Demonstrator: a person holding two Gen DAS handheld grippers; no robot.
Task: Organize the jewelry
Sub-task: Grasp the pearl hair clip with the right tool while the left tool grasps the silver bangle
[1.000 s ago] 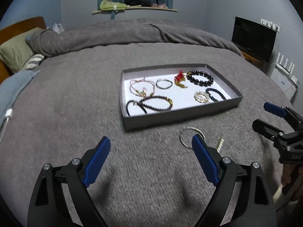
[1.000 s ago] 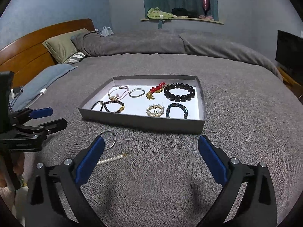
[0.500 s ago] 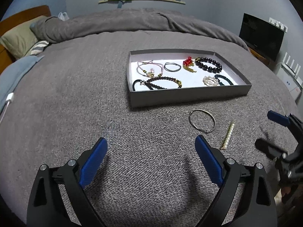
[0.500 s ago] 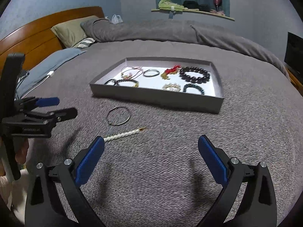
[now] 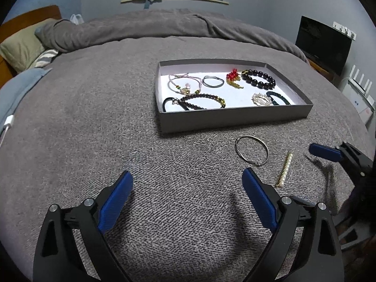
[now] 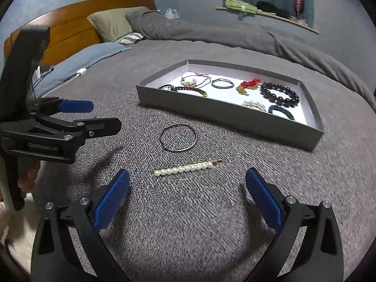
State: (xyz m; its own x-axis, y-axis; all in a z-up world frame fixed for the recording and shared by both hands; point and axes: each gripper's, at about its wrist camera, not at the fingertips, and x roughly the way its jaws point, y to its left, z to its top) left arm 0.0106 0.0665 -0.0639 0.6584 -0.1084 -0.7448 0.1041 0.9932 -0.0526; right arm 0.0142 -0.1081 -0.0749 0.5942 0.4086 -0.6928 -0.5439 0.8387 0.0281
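A grey tray [image 5: 235, 117] [image 6: 225, 117] with a white floor holds several bracelets on the grey bedspread. In front of it lie a thin silver bangle [image 5: 252, 150] [image 6: 178, 138] and a pearl hair clip [image 5: 284, 169] [image 6: 185, 168]. My left gripper [image 5: 186, 192] is open and empty, left of the bangle; it also shows in the right wrist view [image 6: 98, 115]. My right gripper [image 6: 186, 190] is open and empty, just before the pearl clip, which lies between and beyond its fingers. One blue right fingertip [image 5: 325, 152] shows in the left wrist view.
The bed's rumpled grey duvet [image 5: 164, 25] and pillows [image 6: 112, 23] lie beyond the tray. A wooden headboard [image 6: 77, 30] stands far left. A dark screen [image 5: 324, 42] stands at the right. A white cable [image 5: 7, 124] lies on a blue cloth at the left.
My right gripper has moved forward and left toward the pearl clip and bangle. My left gripper has pulled back a little and drawn closer to the bangle's side.
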